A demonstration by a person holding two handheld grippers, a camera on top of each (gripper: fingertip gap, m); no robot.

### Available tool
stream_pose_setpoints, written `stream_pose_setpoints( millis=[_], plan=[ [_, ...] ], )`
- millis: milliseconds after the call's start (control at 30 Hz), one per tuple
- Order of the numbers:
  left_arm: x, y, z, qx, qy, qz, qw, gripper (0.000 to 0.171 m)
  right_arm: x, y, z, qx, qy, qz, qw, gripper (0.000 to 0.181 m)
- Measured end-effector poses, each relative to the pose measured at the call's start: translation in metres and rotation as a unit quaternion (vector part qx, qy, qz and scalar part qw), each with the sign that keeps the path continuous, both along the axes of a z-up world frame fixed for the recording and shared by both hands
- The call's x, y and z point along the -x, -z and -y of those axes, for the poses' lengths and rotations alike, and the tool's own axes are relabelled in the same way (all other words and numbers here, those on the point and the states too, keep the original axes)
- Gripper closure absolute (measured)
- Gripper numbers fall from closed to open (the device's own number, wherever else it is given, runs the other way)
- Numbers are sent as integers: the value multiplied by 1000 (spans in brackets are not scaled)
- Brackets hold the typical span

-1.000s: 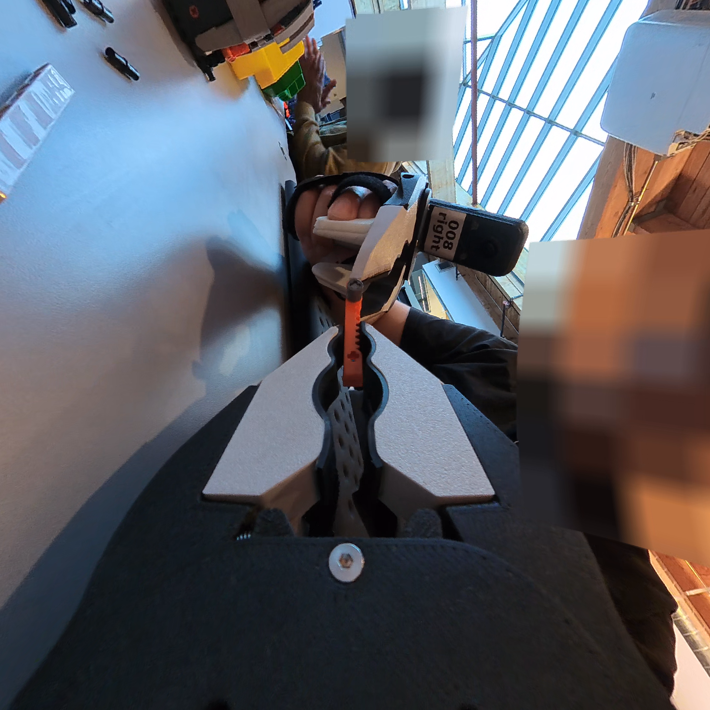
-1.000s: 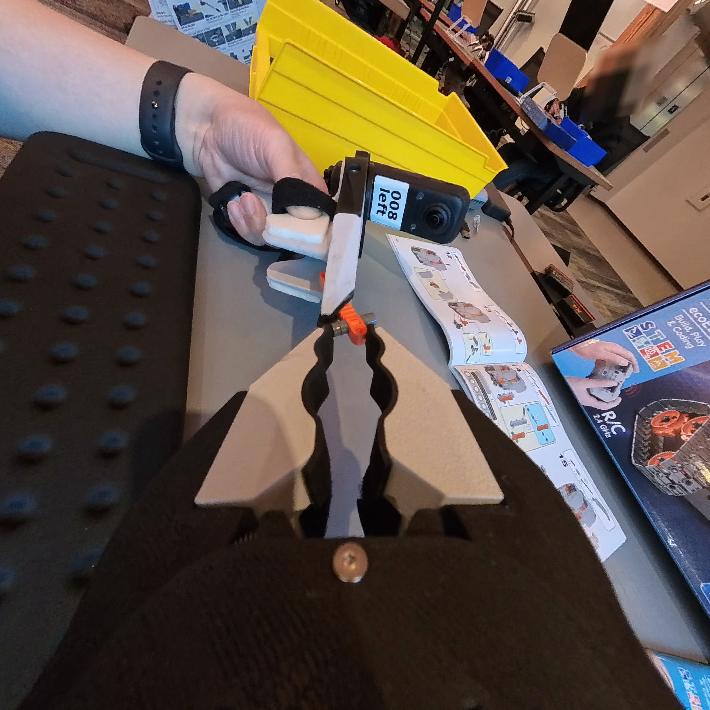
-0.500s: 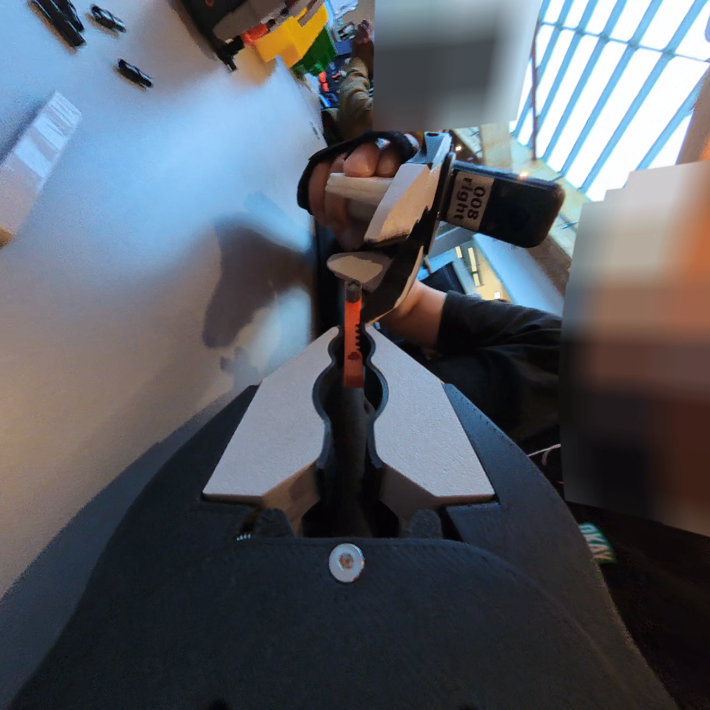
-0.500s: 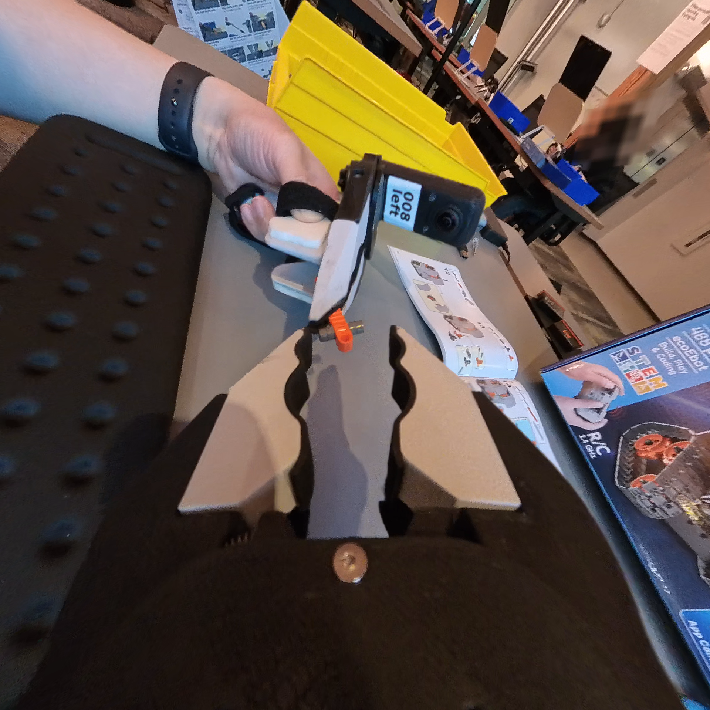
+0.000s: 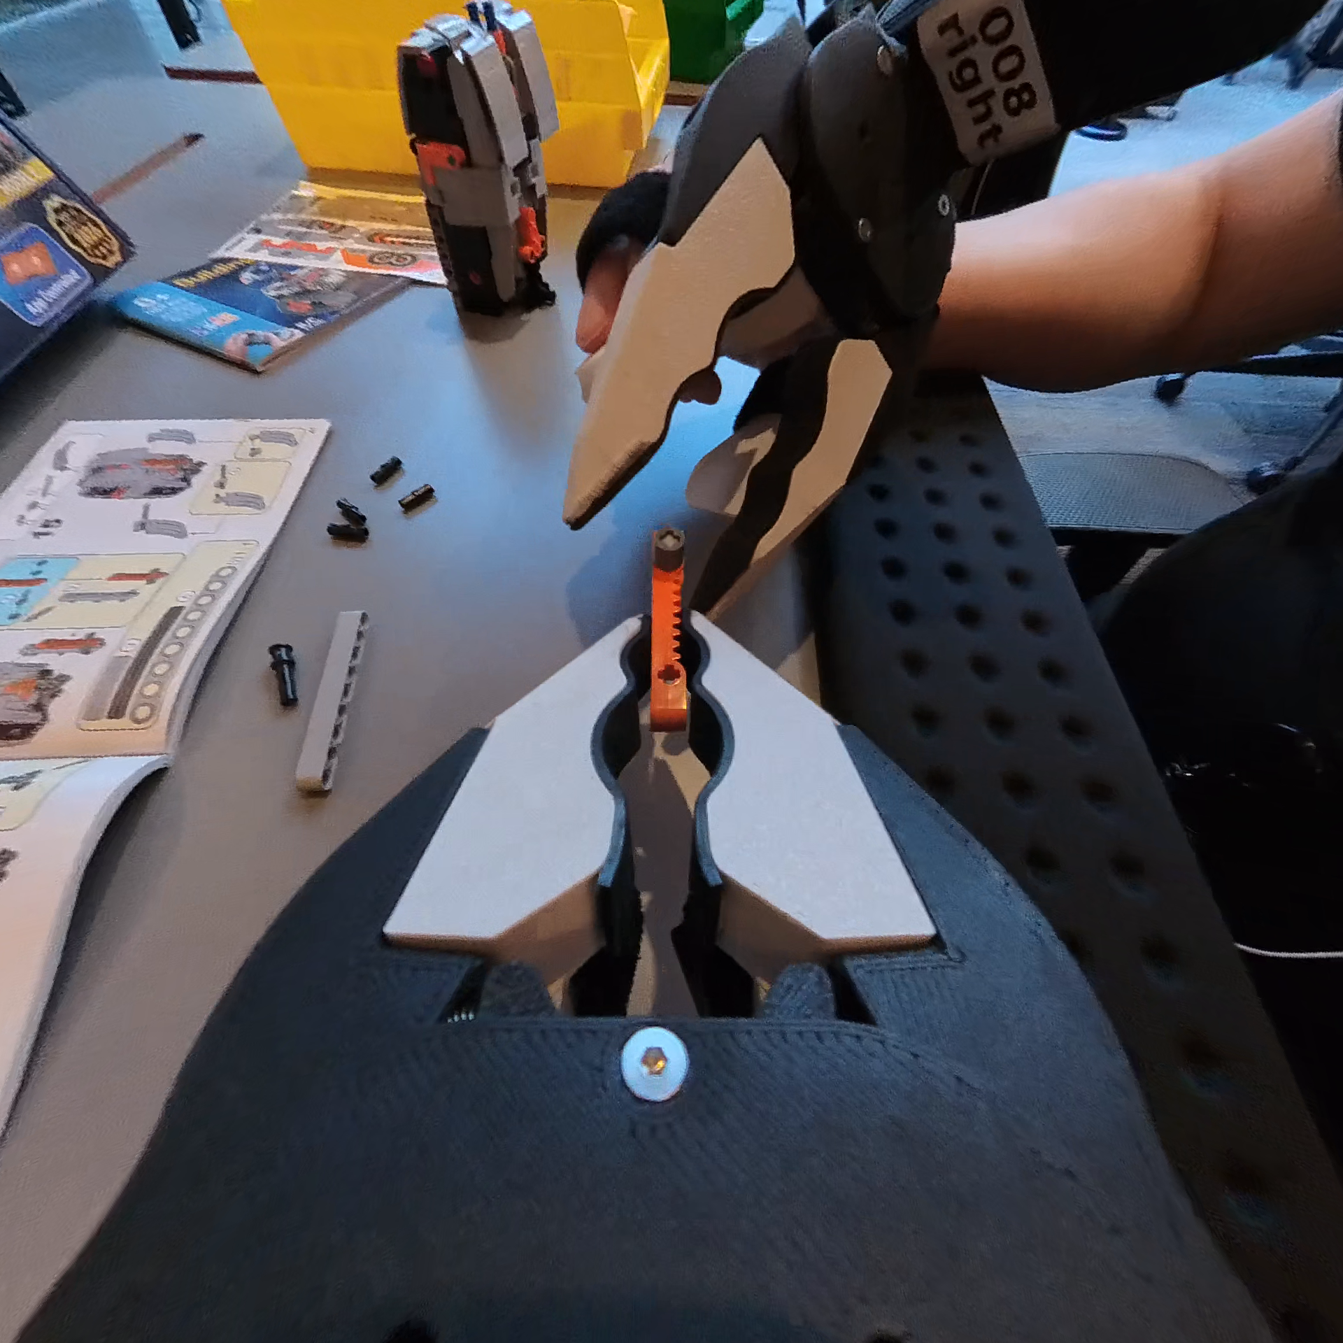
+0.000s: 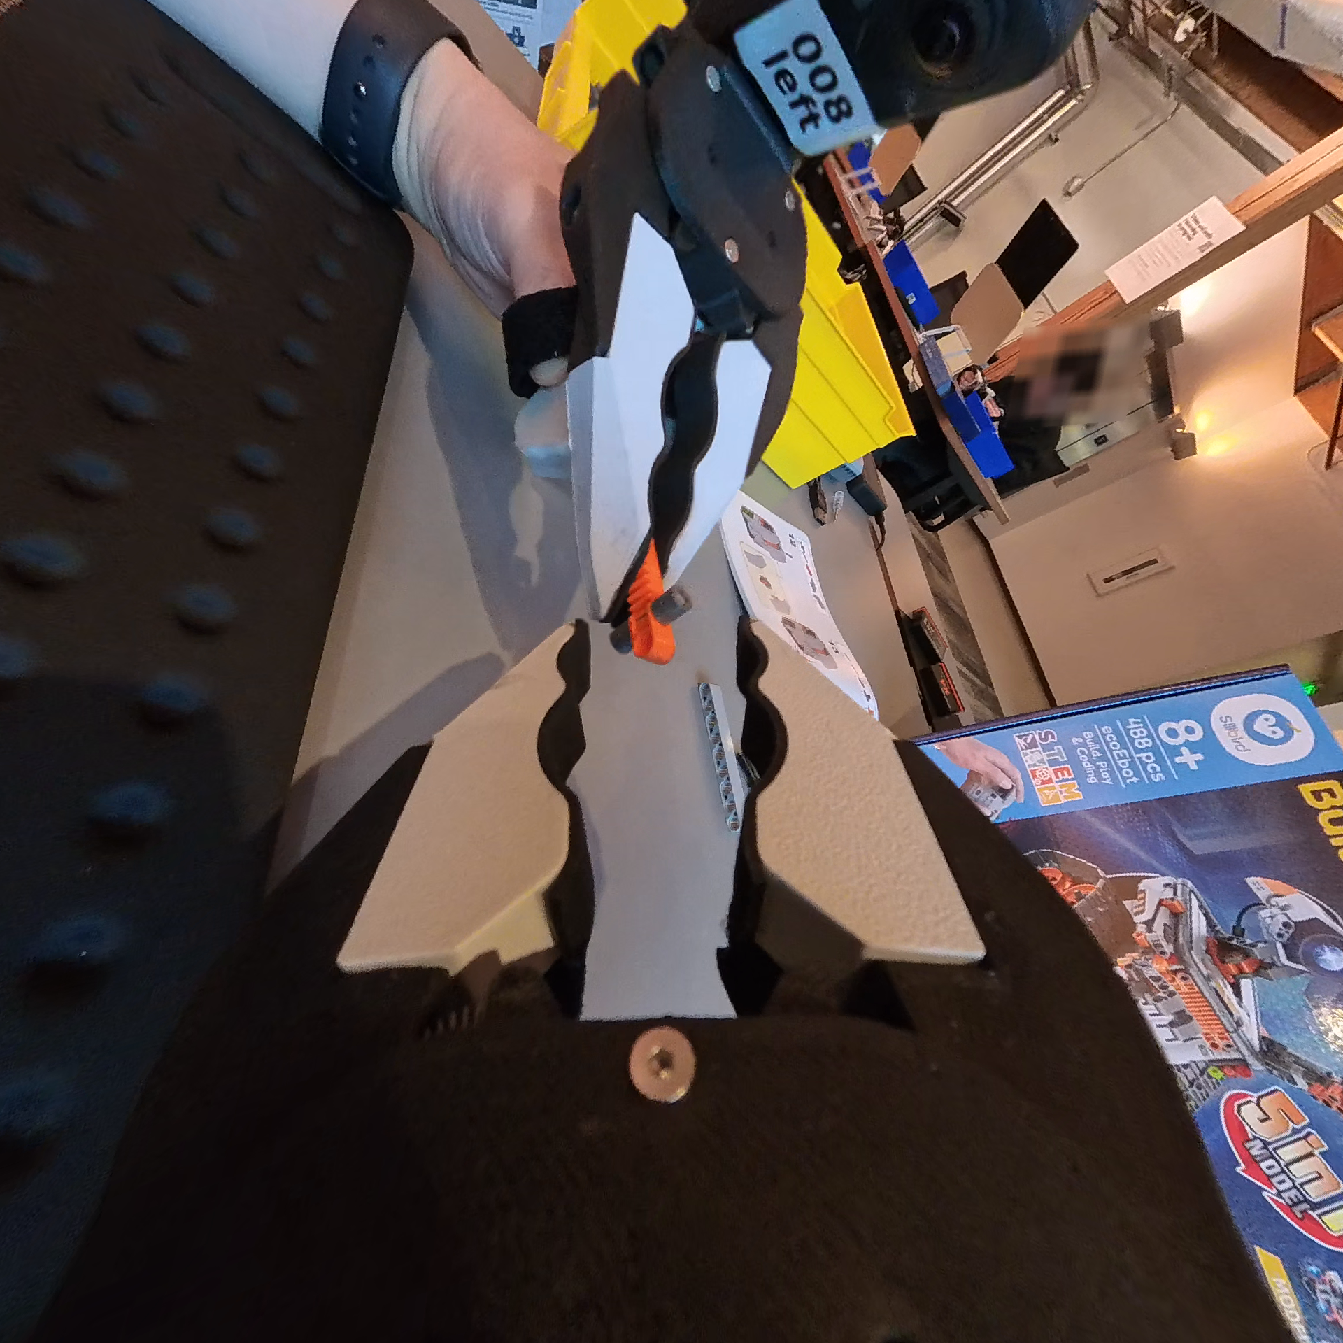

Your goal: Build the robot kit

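Note:
My left gripper (image 5: 665, 628) is shut on an orange toothed rack piece (image 5: 667, 639) that sticks out forward from the tips. A grey axle (image 5: 668, 545) sits at its far end. My right gripper (image 6: 663, 628) is open and empty, its fingertips on either side of the orange piece (image 6: 649, 628) without touching it. In the left wrist view the right gripper (image 5: 634, 563) comes in from the upper right, jaws apart around the axle end. In the right wrist view the left gripper (image 6: 618, 607) hangs down from above, over the grey table.
A grey holed beam (image 5: 334, 698) and black pins (image 5: 283, 676) lie by an open instruction booklet (image 5: 109, 581). A grey-black brick model (image 5: 480, 167) stands before a yellow bin (image 5: 349, 87). A black dotted mat (image 5: 981, 654) lies at the right. A blue box (image 6: 1163, 872) lies nearby. My left and right fingertips are right by each other. The right tips stand about 25 cm off the grey-black brick model (image 5: 480, 167).
My right gripper has opened wider and let go of the axle end. My left gripper has swung round with the orange piece, and its view now faces the table.

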State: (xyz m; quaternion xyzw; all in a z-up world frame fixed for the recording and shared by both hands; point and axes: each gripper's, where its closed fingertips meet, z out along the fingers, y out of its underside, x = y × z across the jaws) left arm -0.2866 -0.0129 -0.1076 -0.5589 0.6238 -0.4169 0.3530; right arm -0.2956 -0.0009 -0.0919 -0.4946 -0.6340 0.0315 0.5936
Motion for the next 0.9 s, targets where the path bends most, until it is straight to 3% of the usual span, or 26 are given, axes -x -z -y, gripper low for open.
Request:
stream_pose_setpoints(
  millis=[100,167,267,367,533,900],
  plan=[
    [0,3,1,46,5,-12,999,168,1,1,1,1,-2,2,1000,143],
    [1,-2,5,121,21,-2,992,168,1,3,1,3,-3,7,1000,143],
    [5,-18,3,295,45,30,954,169,2,7,1,5,-3,15,1000,142],
    [6,-11,-2,386,42,15,921,169,2,2,0,11,3,-3,1000,147],
    [5,-10,7,431,69,3,900,169,0,-4,-2,36,6,-32,999,146],
    [6,-8,9,459,76,-4,885,169,7,3,3,35,-10,-14,999,153]
  ],
)
